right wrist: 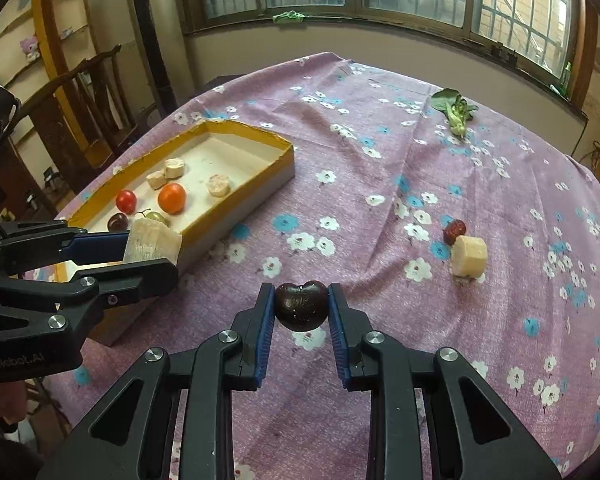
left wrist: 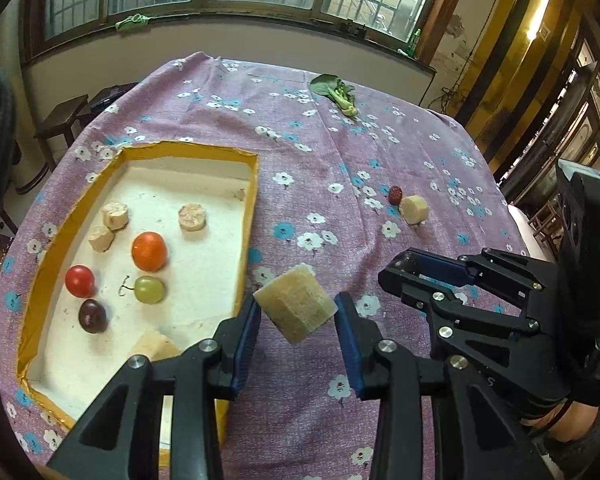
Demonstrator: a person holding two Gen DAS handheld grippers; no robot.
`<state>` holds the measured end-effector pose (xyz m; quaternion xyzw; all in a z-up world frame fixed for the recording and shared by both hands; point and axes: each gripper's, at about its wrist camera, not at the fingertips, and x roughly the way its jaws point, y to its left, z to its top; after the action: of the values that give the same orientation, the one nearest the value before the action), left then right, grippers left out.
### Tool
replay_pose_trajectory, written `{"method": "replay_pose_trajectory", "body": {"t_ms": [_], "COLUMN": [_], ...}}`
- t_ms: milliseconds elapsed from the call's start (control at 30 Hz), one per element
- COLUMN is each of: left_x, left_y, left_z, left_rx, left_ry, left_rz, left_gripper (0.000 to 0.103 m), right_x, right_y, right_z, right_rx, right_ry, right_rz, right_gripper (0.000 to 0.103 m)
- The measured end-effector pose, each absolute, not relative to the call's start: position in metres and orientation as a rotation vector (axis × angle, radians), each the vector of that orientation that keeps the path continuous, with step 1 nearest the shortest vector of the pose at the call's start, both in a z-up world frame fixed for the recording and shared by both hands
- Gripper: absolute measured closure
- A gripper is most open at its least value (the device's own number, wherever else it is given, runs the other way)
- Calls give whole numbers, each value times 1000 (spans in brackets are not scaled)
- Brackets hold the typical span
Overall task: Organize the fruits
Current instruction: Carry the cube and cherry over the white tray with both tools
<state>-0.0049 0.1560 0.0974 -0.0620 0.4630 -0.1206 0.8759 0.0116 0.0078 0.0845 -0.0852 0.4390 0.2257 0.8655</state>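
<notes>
Gripping a pale chunk point(left wrist: 296, 307), the left claw point(left wrist: 298, 312) hovers; right claw point(right wrist: 301, 308) pinches a cherry point(right wrist: 301, 305).

Counted: 6 pale cut chunks point(left wrist: 296, 307), 2 tomatoes point(left wrist: 149, 251), 1 green grape point(left wrist: 149, 289), 2 dark cherries point(right wrist: 301, 305), 1 red date point(left wrist: 395, 195), 1 leafy green point(left wrist: 337, 93), 1 tray point(left wrist: 188, 148).

"LenRobot.AI" on left claw point(right wrist: 150, 258)
</notes>
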Motion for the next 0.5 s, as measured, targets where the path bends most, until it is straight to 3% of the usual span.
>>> {"method": "replay_pose_trajectory", "body": {"t_ms": [500], "left_x": [-14], "left_y": [240], "left_z": [94], "left_rx": [-198], "left_ry": [958], "left_rz": [-60], "left_gripper": [63], "right_x": [33], "right_y": [78], "right_z": [97], "right_rx": [-190], "right_ry": [893], "right_rz": [624], "right_gripper": [78]}}
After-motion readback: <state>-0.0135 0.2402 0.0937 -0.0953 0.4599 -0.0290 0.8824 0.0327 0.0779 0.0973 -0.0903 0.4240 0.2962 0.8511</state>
